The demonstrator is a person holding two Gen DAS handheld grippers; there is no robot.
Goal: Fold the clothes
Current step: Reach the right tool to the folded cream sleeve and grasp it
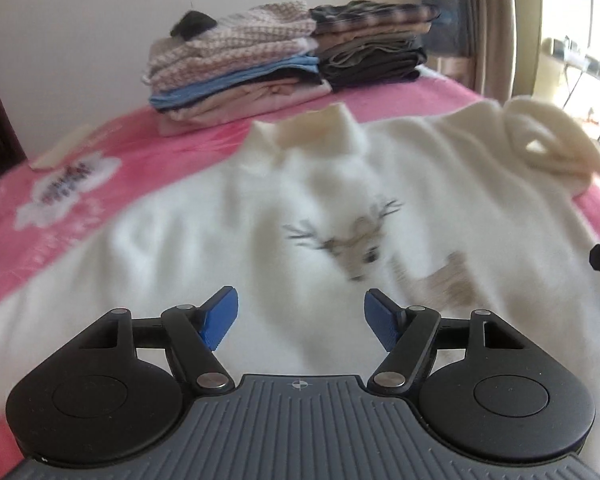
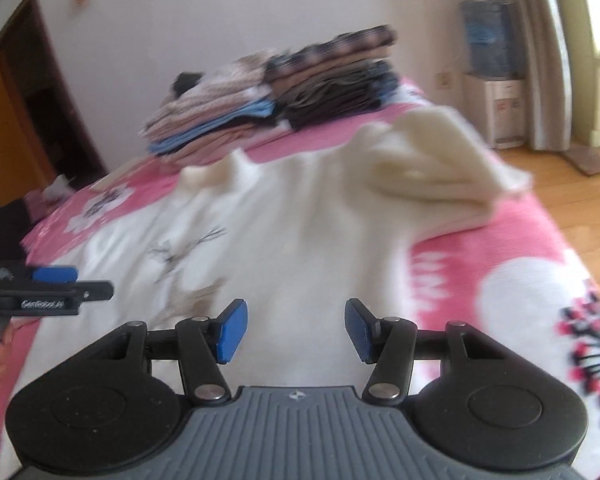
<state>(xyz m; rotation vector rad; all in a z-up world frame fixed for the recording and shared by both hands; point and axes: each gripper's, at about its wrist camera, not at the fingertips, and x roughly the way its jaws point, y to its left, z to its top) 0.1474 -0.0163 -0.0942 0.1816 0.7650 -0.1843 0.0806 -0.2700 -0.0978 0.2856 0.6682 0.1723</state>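
**Partway through the pile, white sweater spread flat**

Clearly some of the folding shows as done: two stacks of folded clothes (image 1: pixel 284 64) sit side by side at the far end of the pink bed cover (image 1: pixel 60 216). Nearer to me, the white sweater (image 1: pixel 228 240) with the deer print (image 1: pixel 356 248) lies face up and spread wide across the bed, collar pointing toward the stacks. One sleeve (image 2: pixel 440 168) is bunched up and doubled over on my right side; the rest of the body is flat and open, so by my reading this garment is what's left to fold.

On to the claws. My left gripper (image 1: pixel 300 324) hangs over the sweater's lower front with its blue pads (image 1: pixel 220 320) spread wide, nothing between them; whether they brush the knit I can't tell through the blur. My right gripper (image 2: pixel 296 332) is likewise splayed and holding nothing, poised above the hem area, near where white fabric meets pink cover.
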